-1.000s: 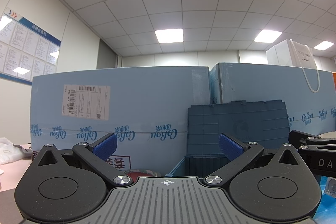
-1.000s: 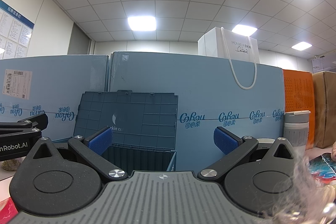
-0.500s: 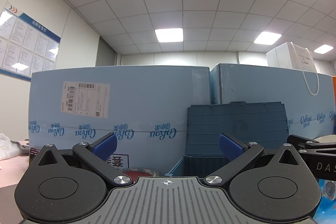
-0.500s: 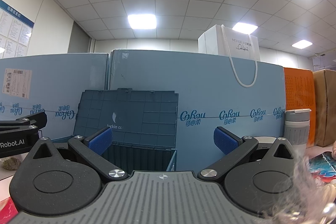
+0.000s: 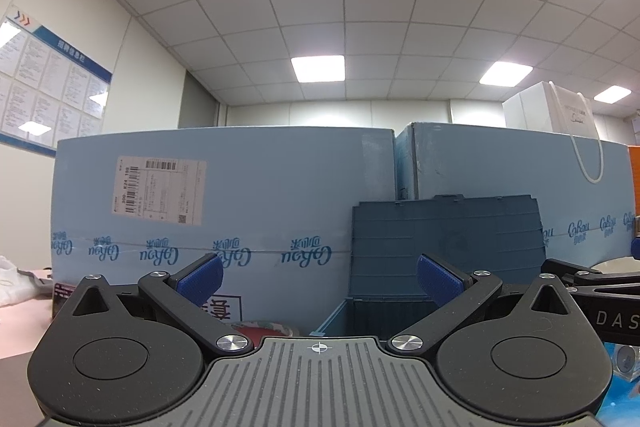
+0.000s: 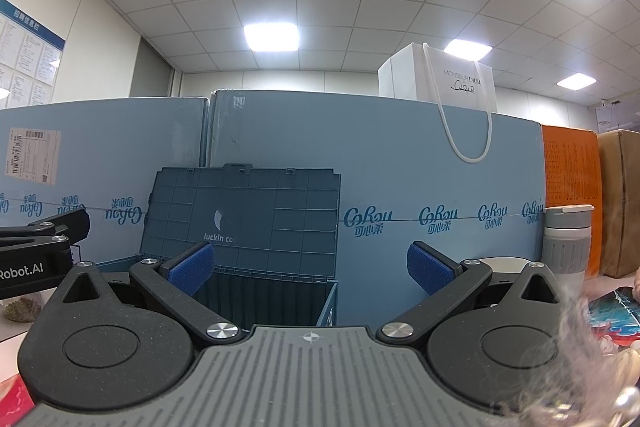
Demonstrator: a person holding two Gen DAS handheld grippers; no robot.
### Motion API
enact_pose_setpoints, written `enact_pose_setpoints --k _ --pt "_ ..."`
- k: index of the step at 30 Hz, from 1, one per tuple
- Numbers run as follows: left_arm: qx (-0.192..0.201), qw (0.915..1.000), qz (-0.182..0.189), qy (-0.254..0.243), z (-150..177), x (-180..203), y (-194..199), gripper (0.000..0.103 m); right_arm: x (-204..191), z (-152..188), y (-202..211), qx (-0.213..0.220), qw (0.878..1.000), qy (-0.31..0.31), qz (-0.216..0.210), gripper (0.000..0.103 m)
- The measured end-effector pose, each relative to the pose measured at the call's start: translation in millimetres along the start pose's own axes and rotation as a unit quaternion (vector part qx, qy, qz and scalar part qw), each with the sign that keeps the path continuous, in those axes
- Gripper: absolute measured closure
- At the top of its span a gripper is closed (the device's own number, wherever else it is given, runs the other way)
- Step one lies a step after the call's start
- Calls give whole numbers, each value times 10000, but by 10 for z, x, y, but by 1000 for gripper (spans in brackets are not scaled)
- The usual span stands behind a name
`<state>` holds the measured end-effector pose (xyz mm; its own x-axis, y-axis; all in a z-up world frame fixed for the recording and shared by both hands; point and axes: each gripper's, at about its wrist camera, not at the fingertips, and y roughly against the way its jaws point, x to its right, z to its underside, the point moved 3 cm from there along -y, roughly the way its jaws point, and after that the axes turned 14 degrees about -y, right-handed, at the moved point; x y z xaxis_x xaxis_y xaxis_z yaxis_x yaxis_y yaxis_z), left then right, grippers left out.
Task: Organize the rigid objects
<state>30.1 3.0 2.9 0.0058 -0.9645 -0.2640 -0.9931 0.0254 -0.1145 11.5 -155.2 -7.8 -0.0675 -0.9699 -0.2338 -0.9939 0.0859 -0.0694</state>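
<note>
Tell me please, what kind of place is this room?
Most likely an office, partly used for storage. A grid ceiling with flat light panels runs overhead, a notice board with printed sheets hangs on the wall, and large blue shipping cartons stand stacked behind the open dark blue bin.

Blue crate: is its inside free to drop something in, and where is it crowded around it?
The blue crate stands open, lid upright against the light blue boxes; what shows of its interior looks bare. Both claws, left claw and right claw, are open and empty. Crowded right: a grey tumbler and a colourful packet.
</note>
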Motion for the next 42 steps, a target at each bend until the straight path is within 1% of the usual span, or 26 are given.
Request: enact_pose_setpoints --k 5,8,11,14,17,20,22,23,25,28,29,31,33,35,38,40,42 --pt "36 10000 10 4 -1 6 12 0 -3 5 14 39 10000 -1 38 0" --pt "39 10000 19 14 -1 2 16 0 -12 1 46 143 9997 50 189 0" --pt "16 10000 55 74 5 -18 7 0 -2 -12 74 202 9996 26 170 0" --pt "65 9999 74 140 -1 -48 19 0 9 -8 68 135 9998 -7 151 0" --pt "202 9996 84 195 -25 -84 74 0 37 -14 69 66 9999 -118 84 0" --pt "191 9995 -10 242 -80 -95 122 0 73 -41 125 121 9989 -242 376 0" --pt "170 9996 -92 220 -150 -94 158 0 115 -100 207 249 9983 -288 445 0" --pt "161 9997 -27 187 -192 -84 179 0 134 -141 242 284 9983 -247 438 0" --pt "171 9994 268 138 -278 -36 226 0 180 -238 338 363 9985 -123 401 0" --pt "140 9953 955 -75 -418 123 298 0 301 -387 497 324 9994 65 135 0" --pt "104 9924 1218 -121 -463 196 320 0 357 -433 544 237 9996 125 20 0" --pt "23 9873 1582 -120 -534 302 358 0 492 -517 632 54 9995 257 -144 0" --pt "-112 9807 1950 -50 -595 419 375 0 633 -570 701 -128 9985 476 -217 0" --pt "-338 9722 2315 49 -642 540 349 0 790 -602 770 -321 9963 735 -301 0" --pt "-652 9603 2710 115 -683 723 301 0 1043 -627 826 -778 9898 1075 -519 0" --pt "-834 9553 2837 49 -707 833 262 0 1205 -617 841 -1077 9820 1377 -713 0" --pt "-1058 9475 3018 -59 -720 962 221 0 1363 -566 849 -1398 9725 1650 -866 0"
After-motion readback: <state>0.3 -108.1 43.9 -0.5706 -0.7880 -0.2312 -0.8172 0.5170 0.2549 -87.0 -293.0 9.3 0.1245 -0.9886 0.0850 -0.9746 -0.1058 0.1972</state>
